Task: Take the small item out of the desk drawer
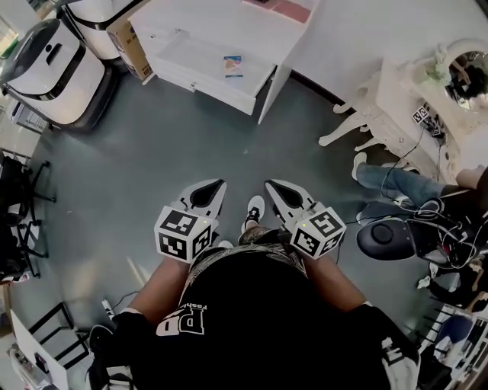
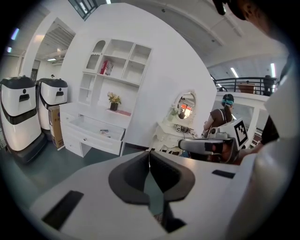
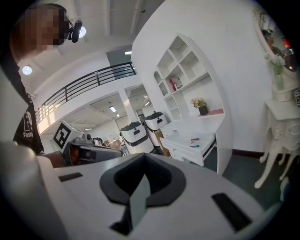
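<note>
Person is standing well apart from the white desk (image 1: 229, 23), so both tools are just being carried low in front of the body, side by side, pointing toward it. The left gripper (image 1: 207, 195) is showing its jaws pressed together with nothing between them; the right gripper (image 1: 284, 194) is doing the same, pads meeting at the tip and empty. Likely they are being held closed simply because there is nothing within reach to grab yet. The desk drawer (image 1: 221, 84) is already sitting pulled out below the desktop, its white inside exposed from above, which is probably why the item is visible from all three views. The small item (image 1: 233, 66) is lying flat on the drawer floor, toward the drawer's right end in the head view, alone and not touching the walls as far as I can tell. It is looking like a small flat rectangular packet or card, mostly blue and white with an orange patch; print too small to read. It is looking thin and light, so pinching it off a flat floor may be fiddly. The approach step is not finished and the grasp is not started.
</note>
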Action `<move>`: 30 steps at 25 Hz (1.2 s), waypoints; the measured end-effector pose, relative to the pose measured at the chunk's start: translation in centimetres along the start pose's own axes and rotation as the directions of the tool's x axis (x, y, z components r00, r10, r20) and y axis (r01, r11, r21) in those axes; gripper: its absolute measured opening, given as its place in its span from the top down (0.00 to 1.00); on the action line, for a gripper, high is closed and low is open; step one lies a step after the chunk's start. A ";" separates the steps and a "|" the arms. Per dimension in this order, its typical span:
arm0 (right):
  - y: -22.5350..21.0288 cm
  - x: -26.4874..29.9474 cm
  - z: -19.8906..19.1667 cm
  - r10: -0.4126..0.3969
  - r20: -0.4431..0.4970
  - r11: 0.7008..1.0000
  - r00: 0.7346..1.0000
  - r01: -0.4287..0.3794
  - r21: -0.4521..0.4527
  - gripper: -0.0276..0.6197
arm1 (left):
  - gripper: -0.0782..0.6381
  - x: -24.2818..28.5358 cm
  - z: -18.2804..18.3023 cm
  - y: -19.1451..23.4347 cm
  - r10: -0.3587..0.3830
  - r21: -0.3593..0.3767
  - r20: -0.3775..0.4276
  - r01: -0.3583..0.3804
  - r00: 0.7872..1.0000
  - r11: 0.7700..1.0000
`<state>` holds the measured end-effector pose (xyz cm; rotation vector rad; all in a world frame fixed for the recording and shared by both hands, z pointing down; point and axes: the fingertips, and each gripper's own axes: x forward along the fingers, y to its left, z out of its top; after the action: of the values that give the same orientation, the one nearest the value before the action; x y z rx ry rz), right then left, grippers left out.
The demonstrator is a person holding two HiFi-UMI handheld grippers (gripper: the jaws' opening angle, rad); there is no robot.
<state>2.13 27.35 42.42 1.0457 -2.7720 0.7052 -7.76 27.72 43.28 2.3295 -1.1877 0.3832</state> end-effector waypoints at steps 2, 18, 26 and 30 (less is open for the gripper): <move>-1.8 0.8 0.7 0.005 -0.001 1.000 1.000 -0.005 0.004 0.95 | 0.87 2.0 1.1 0.3 0.001 0.005 -0.005 -0.001 1.000 1.000; -16.4 4.8 9.0 0.068 0.014 0.998 0.998 -0.068 0.000 0.95 | 0.87 16.2 9.4 1.9 0.066 0.034 -0.044 -0.064 0.997 0.997; -18.9 5.6 9.4 0.093 -0.010 0.996 0.996 -0.092 0.012 0.95 | 0.87 18.0 11.3 2.8 0.103 0.034 -0.041 -0.101 0.994 0.994; -19.4 6.4 9.8 0.091 -0.006 0.996 0.996 -0.091 0.012 0.95 | 0.87 18.5 11.9 3.9 0.113 0.029 -0.035 -0.112 0.993 0.993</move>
<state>10.54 6.29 42.81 0.9223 -2.8285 0.7358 0.14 6.81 42.85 2.2742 -1.3076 0.4815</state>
